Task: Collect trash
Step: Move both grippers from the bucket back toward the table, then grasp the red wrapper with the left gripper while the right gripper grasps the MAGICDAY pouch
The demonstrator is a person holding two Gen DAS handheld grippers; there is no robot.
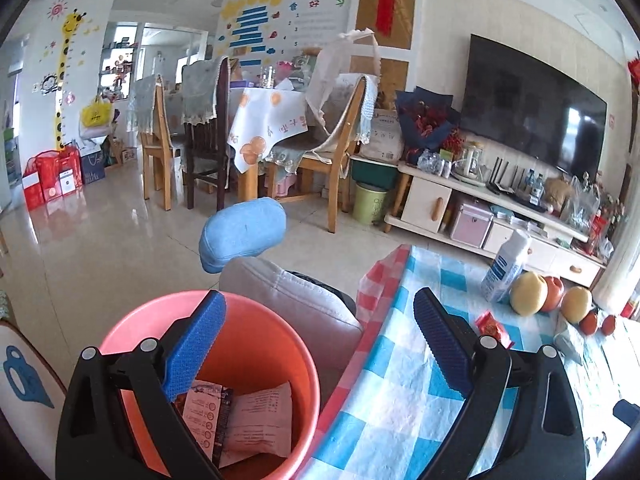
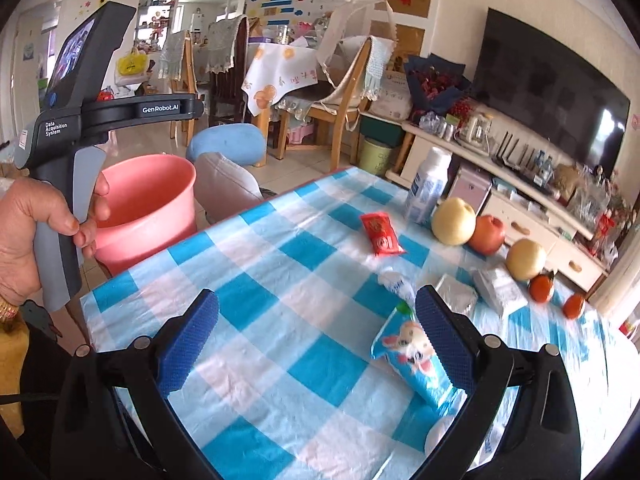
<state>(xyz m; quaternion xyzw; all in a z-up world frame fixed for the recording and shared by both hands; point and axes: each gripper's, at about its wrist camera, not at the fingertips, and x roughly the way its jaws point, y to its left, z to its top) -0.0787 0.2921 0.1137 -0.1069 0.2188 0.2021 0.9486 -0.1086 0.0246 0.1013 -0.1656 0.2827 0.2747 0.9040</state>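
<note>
Here we read from the left: the pink bucket (image 1: pixel 208 364) stands on the floor beside the checked tablecloth (image 1: pixel 400 400), already holding flat printed wrappers (image 1: pixel 240 412). Our left gripper (image 1: pixel 316 352) hangs over its rim with jaws spread wide and nothing between them. Further right, the blue cartoon wrapper (image 2: pixel 416 356) lies on the cloth, just beside the right gripper's (image 2: pixel 316 340) right finger; it looks light, thin and crinkly, likely slippery, so we judge a pinch across its flat middle safest. That gripper stands fully open, empty. Beyond it the red packet (image 2: pixel 382 234) lies near the white bottle (image 2: pixel 428 186) and fruit (image 2: pixel 454 220).
</note>
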